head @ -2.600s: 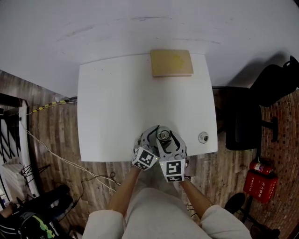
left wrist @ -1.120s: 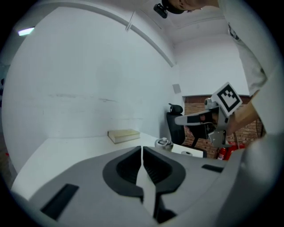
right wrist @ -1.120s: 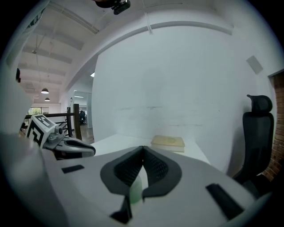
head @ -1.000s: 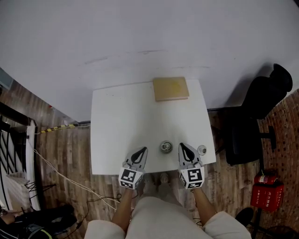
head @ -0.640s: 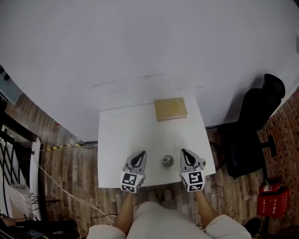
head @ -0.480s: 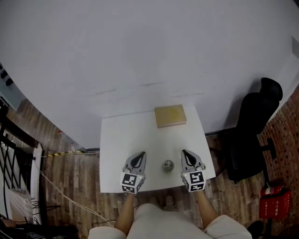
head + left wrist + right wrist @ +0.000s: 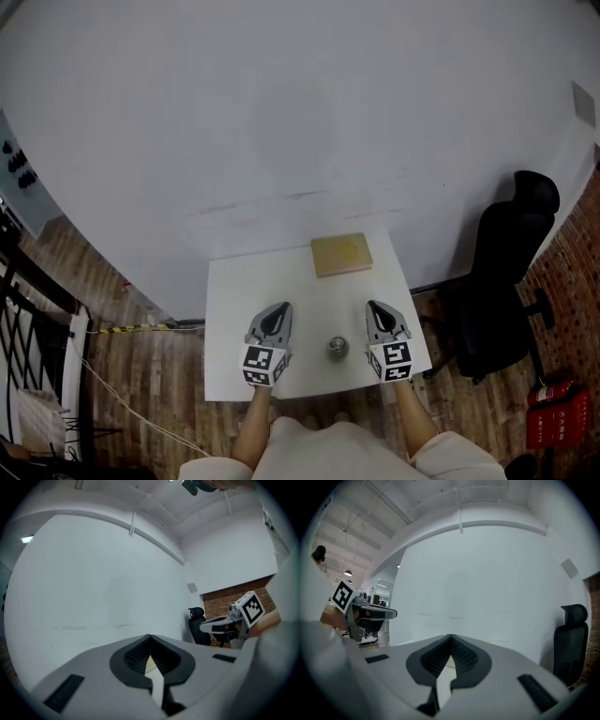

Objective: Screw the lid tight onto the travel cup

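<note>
Travel cup (image 7: 337, 347): stands near table's (image 7: 281, 277) 6 o'clock edge, flanked by left gripper (image 7: 279, 309) at 9 o'clock, right gripper (image 7: 375, 309) at 3 o'clock, fingers together, empty.

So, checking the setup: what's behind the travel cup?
A tan board lies at the table's far edge, apart from the cup. The right claw covers part of the table.

Steeply down from high above the table (image 7: 253, 281). Riding left gripper (image 7: 280, 307) and right gripper (image 7: 373, 305), level toward wall (image 7: 93, 597). Sharing the chair (image 7: 196, 620).

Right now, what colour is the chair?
The chair is black; head view shows it best.
</note>
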A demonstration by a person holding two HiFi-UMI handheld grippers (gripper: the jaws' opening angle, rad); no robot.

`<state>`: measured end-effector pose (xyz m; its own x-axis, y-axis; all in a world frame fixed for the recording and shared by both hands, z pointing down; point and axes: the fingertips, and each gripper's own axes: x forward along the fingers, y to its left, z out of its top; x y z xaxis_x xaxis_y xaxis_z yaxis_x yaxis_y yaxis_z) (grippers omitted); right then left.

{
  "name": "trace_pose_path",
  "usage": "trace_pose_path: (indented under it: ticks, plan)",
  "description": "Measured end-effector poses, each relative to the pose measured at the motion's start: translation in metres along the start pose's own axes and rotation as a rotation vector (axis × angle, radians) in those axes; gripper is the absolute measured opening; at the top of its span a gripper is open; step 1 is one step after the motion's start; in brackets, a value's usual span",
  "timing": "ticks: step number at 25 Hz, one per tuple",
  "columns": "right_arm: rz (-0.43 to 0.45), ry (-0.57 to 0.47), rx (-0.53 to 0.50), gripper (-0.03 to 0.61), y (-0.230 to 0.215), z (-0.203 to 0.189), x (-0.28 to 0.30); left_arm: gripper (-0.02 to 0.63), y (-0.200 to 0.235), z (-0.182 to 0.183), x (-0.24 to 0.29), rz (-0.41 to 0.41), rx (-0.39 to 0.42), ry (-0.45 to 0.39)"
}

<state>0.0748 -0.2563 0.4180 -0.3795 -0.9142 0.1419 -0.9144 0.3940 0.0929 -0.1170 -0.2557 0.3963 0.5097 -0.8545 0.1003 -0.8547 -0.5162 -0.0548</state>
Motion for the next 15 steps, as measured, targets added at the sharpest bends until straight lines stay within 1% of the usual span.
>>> trace_pose_path:
  ticks: [5, 15]
  plan:
    - [-0.002, -0.004, -0.003, -0.002, -0.0048, 0.0021, 0.0012, 0.006, -0.0005, 0.0068, 0.0032, 0.004, 0.005, -0.011]
    - [0.012, 0.002, -0.007, -0.002, 0.0002, 0.0007, 0.0017, 0.006, -0.0011, 0.0042, 0.0007, 0.01, -0.005, -0.004]
